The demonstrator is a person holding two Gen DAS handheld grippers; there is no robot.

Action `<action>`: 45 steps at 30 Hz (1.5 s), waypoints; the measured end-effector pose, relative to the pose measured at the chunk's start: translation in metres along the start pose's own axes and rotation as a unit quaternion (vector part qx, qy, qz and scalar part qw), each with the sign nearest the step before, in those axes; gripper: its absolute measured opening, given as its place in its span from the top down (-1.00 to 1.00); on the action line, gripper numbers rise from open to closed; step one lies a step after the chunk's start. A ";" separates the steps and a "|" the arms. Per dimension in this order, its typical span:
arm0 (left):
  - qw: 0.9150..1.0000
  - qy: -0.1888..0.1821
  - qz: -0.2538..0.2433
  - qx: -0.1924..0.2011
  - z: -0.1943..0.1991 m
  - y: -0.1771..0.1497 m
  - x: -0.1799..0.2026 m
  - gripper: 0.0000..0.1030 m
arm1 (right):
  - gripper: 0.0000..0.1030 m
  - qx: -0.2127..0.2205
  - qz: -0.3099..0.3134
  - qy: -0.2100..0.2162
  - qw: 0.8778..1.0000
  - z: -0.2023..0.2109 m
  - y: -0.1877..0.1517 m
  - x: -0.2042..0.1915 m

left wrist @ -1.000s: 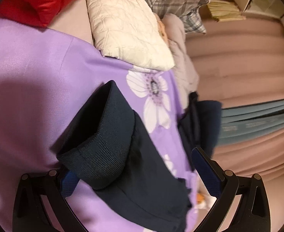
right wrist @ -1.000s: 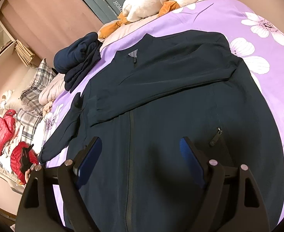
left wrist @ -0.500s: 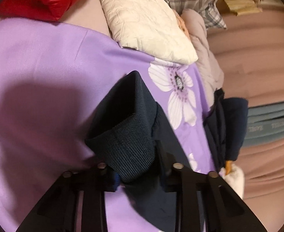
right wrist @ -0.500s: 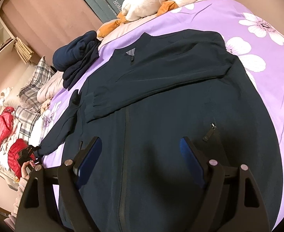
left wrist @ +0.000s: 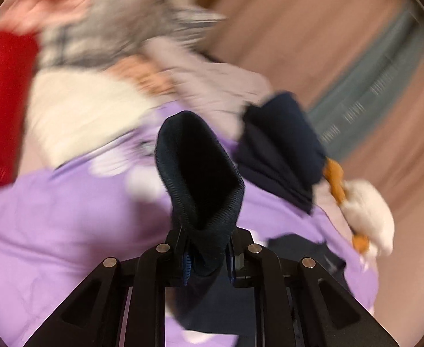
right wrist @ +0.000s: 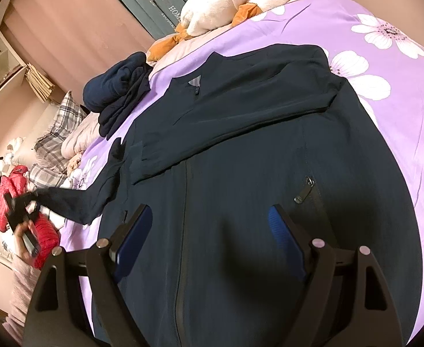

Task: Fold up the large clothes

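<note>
The bed (right wrist: 399,92), in purple flowered sheets, carries the navy jacket (right wrist: 241,173) spread flat, zipped front up. One sleeve (right wrist: 241,127) already lies folded across the chest; the other sleeve (right wrist: 76,202) trails toward nine o'clock, its cuff (left wrist: 200,179) clamped in the left gripper (left wrist: 207,257). The right gripper (right wrist: 209,228) hovers over the hem, jaws apart, empty. The second sleeve and the body folds remain.

Left tool (left wrist: 207,256) clamped tight; right tool (right wrist: 209,228) spread wide, hovering.
</note>
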State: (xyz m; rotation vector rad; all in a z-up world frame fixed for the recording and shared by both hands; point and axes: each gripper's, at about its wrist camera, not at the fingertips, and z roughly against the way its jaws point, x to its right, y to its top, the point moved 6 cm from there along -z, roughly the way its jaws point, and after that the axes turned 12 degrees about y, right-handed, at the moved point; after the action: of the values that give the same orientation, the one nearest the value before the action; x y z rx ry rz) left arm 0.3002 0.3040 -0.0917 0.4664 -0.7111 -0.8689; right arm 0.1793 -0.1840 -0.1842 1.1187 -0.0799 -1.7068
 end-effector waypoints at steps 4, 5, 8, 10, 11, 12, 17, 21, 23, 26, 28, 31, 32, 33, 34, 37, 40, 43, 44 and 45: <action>0.996 -0.040 -0.079 0.000 0.019 -0.016 0.098 0.69 | -0.61 0.008 -0.006 0.003 1.000 0.007 -0.001 0.010; 0.994 -0.049 -0.098 -0.002 0.023 -0.023 0.123 0.69 | -0.61 0.010 -0.009 0.006 1.000 0.009 -0.001 0.012; 0.985 -0.081 -0.154 -0.009 0.033 -0.050 0.196 0.69 | -0.61 0.017 -0.016 0.013 1.000 0.015 0.000 0.019; 0.976 -0.102 -0.193 -0.014 0.040 -0.076 0.243 0.69 | -0.61 0.023 -0.019 0.011 1.000 0.019 0.001 0.025; 0.972 -0.111 -0.207 -0.016 0.042 -0.087 0.261 0.69 | -0.61 0.026 -0.021 0.012 0.999 0.022 0.001 0.029; 0.966 -0.120 -0.228 -0.018 0.046 -0.104 0.285 0.69 | -0.62 0.027 -0.023 0.014 0.999 0.023 0.001 0.032; 0.940 -0.142 -0.308 -0.045 0.041 -0.188 0.365 0.69 | -0.62 0.039 -0.047 0.011 0.998 0.033 0.002 0.055; 0.911 -0.156 -0.365 -0.113 0.015 -0.264 0.403 0.35 | -0.63 0.044 -0.069 0.003 0.997 0.041 0.002 0.074; 0.903 -0.159 -0.370 -0.152 0.003 -0.286 0.409 0.01 | -0.63 0.046 -0.080 0.000 0.996 0.043 0.002 0.082; 0.896 -0.176 -0.362 -0.188 0.000 -0.301 0.413 0.01 | -0.64 0.047 -0.095 -0.003 0.994 0.045 0.001 0.092; 0.896 -0.188 -0.357 -0.185 0.008 -0.292 0.408 0.01 | -0.66 0.046 -0.099 0.000 0.994 0.045 0.002 0.095; 0.904 -0.191 -0.341 -0.172 0.014 -0.265 0.381 -0.17 | -0.67 0.045 -0.106 0.006 0.993 0.040 0.010 0.099; 0.912 -0.184 -0.327 -0.167 0.011 -0.250 0.363 -0.31 | -0.67 0.046 -0.108 0.012 0.993 0.038 0.014 0.099; 0.916 -0.182 -0.318 -0.164 0.012 -0.246 0.354 -0.38 | -0.67 0.047 -0.111 0.017 0.993 0.034 0.019 0.100; 0.923 -0.176 -0.303 -0.162 0.006 -0.230 0.328 -0.39 | -0.67 0.049 -0.114 0.020 0.992 0.031 0.024 0.101; 0.938 -0.143 -0.267 -0.170 -0.014 -0.203 0.264 -0.39 | -0.67 0.055 -0.114 0.014 0.992 0.017 0.044 0.104; 0.953 -0.125 -0.196 -0.196 -0.038 -0.178 0.198 -0.39 | -0.67 0.049 -0.093 -0.020 0.994 -0.004 0.067 0.107; 0.964 -0.120 -0.117 -0.207 -0.054 -0.157 0.147 -0.39 | -0.67 0.041 -0.069 -0.044 0.996 -0.023 0.088 0.110; 0.965 -0.121 -0.097 -0.213 -0.059 -0.153 0.133 -0.39 | -0.67 0.039 -0.064 -0.050 0.996 -0.031 0.095 0.112; 0.964 -0.124 -0.088 -0.218 -0.063 -0.153 0.125 -0.39 | -0.67 0.038 -0.061 -0.055 0.996 -0.035 0.099 0.113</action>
State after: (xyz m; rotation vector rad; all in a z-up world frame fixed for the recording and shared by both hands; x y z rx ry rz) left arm 0.3216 0.1202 -0.1849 0.0234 -0.6866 -1.2317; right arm 0.2723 -0.3015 -0.2222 1.1033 -0.1487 -1.8876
